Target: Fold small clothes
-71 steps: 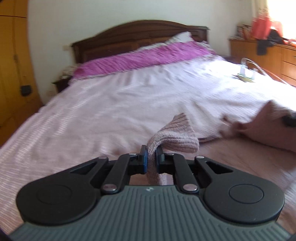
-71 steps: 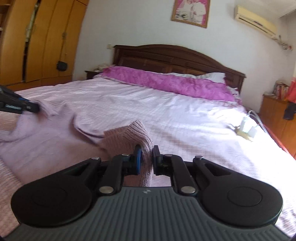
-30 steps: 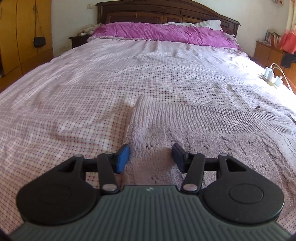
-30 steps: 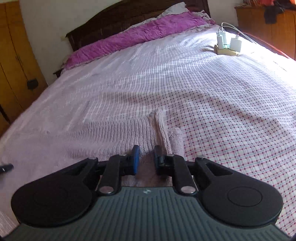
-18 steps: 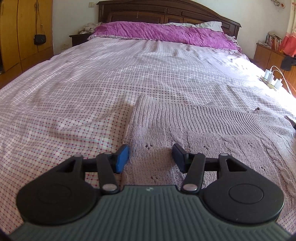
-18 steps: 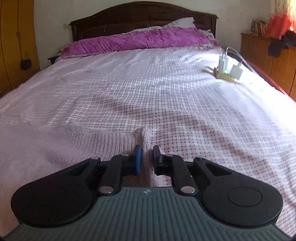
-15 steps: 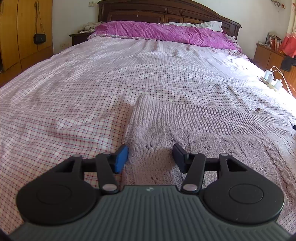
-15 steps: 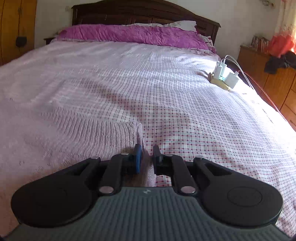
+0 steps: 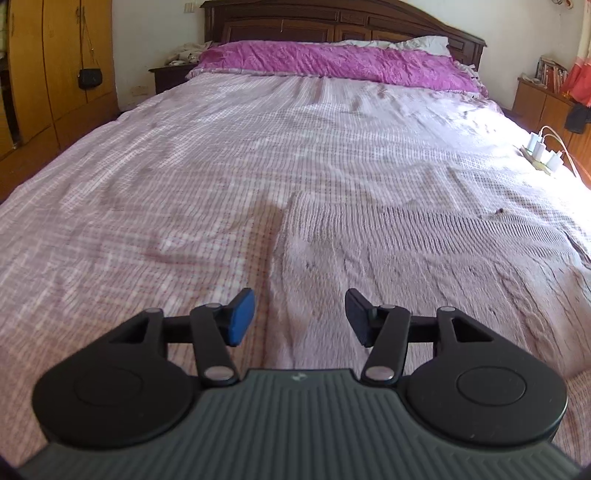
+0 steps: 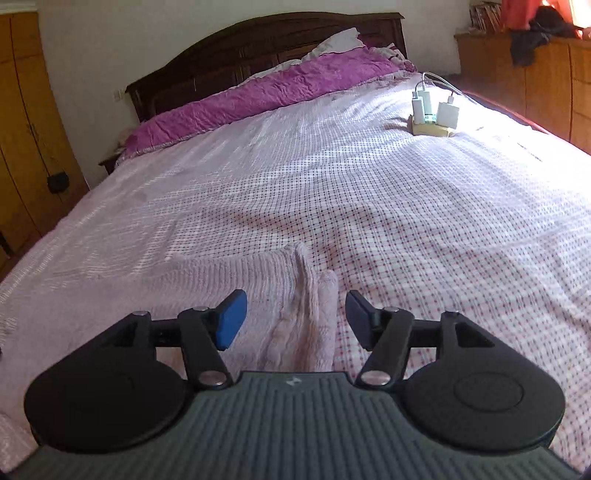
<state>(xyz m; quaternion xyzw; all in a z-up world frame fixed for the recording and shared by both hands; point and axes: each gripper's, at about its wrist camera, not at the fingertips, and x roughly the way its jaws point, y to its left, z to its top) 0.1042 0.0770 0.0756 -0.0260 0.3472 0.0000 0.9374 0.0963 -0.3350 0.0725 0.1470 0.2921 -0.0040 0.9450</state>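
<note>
A pale pink knitted garment [image 9: 424, 258] lies spread flat on the checked bed cover [image 9: 184, 177], filling the lower right of the left wrist frame; in the right wrist frame the same knit [image 10: 240, 280] fills the lower left, its near corner bunched into a raised ridge at lower centre. A purple pillow cover [image 9: 332, 61] runs across the top of the bed below the dark wooden headboard [image 9: 332, 22]. A power strip with white chargers [image 10: 432, 114] sits on the cover in the upper right of the right wrist frame, well apart from the garment, its white cables trailing away toward the bed's edge. Yellow wardrobe doors [image 9: 44, 74] stand at the upper left of the left wrist frame with a small dark bag [image 9: 89, 77] hanging on them. A wooden dresser [image 10: 535, 74] with dark clothing heaped on it fills the upper right of the right wrist frame. Nothing lies on the garment itself.

The left gripper [image 9: 299, 319] hovers low over the garment's left edge, pointing toward the headboard, its fingers spread wide and empty. The right gripper [image 10: 293, 319] sits low over the bunched corner, its fingers also spread wide, the ridge of knit between them but not touching either pad.
</note>
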